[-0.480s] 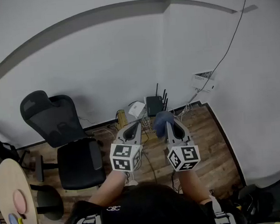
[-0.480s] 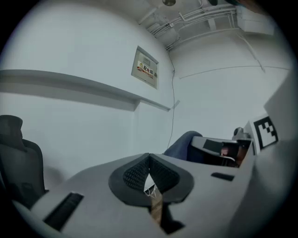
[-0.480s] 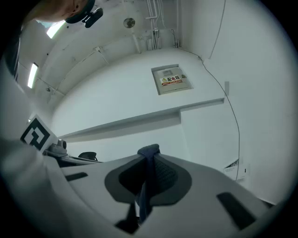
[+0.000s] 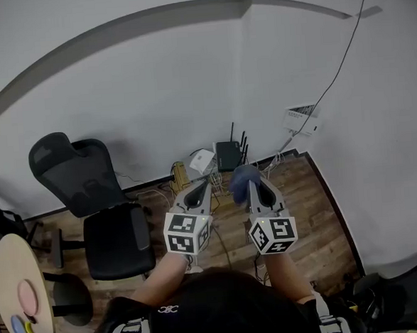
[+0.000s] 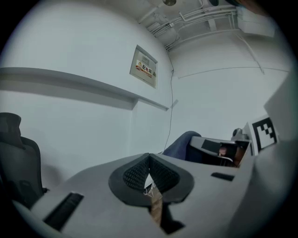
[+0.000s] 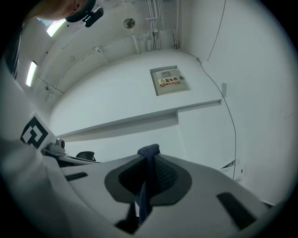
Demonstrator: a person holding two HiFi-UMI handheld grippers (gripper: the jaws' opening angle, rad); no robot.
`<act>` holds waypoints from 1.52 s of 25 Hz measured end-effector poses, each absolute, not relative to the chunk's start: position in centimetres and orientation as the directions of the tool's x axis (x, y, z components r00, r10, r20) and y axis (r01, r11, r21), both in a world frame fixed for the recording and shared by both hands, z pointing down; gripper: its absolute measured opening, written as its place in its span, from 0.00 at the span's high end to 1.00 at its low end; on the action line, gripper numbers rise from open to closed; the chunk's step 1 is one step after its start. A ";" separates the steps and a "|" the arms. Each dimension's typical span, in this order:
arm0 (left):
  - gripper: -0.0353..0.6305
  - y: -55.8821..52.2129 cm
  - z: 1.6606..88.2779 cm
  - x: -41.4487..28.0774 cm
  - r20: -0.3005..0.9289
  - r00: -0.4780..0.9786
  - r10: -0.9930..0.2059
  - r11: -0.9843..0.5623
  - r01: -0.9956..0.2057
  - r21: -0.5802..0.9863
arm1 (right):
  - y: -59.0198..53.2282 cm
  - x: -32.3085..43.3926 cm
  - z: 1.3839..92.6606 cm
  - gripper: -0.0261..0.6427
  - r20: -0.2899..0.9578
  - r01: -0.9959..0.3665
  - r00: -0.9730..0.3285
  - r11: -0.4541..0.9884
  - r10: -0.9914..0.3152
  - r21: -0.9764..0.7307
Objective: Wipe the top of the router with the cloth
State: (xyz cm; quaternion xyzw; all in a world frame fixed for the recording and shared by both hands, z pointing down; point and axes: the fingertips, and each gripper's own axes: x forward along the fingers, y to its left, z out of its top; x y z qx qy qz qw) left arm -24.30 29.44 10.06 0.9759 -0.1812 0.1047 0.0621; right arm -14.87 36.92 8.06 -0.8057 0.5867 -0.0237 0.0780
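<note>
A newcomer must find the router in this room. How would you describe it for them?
Go towards the corner where the white walls meet the wooden floor, right of the black office chair. Against the wall there stands the router: a dark box with thin upright antennas, unlike the white box just left of it.

The cloth point(image 4: 241, 175) is soft-looking, matt blue fabric; the right claw point(image 6: 150, 158) and left claw point(image 5: 149, 158) have smooth, matt grey plastic shells with rough, dimpled black pads point(image 5: 135, 174); the router point(image 4: 229, 156), at 12 o'clock from the claws, looks like matt black plastic; the floor point(image 4: 319, 218) is brown wood plank with a faint sheen.
</note>
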 end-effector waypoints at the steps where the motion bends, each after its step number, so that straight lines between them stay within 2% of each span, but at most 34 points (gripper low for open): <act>1: 0.95 29.6 10.1 -24.3 0.227 0.913 -0.339 -0.927 -0.365 0.085 | 37.2 -14.8 8.1 0.95 -0.054 -0.941 0.314 -0.303 -0.948 -0.150; 24: 0.95 38.1 12.9 -22.3 0.269 0.908 -0.321 -0.929 -0.357 0.094 | 45.4 -11.8 10.8 0.95 -0.022 -0.945 0.302 -0.296 -0.953 -0.135; 38: 0.95 41.8 11.9 -20.3 0.257 0.927 -0.273 -0.953 -0.297 0.061 | 48.9 -11.1 10.9 0.95 -0.038 -0.936 0.326 -0.317 -0.945 -0.156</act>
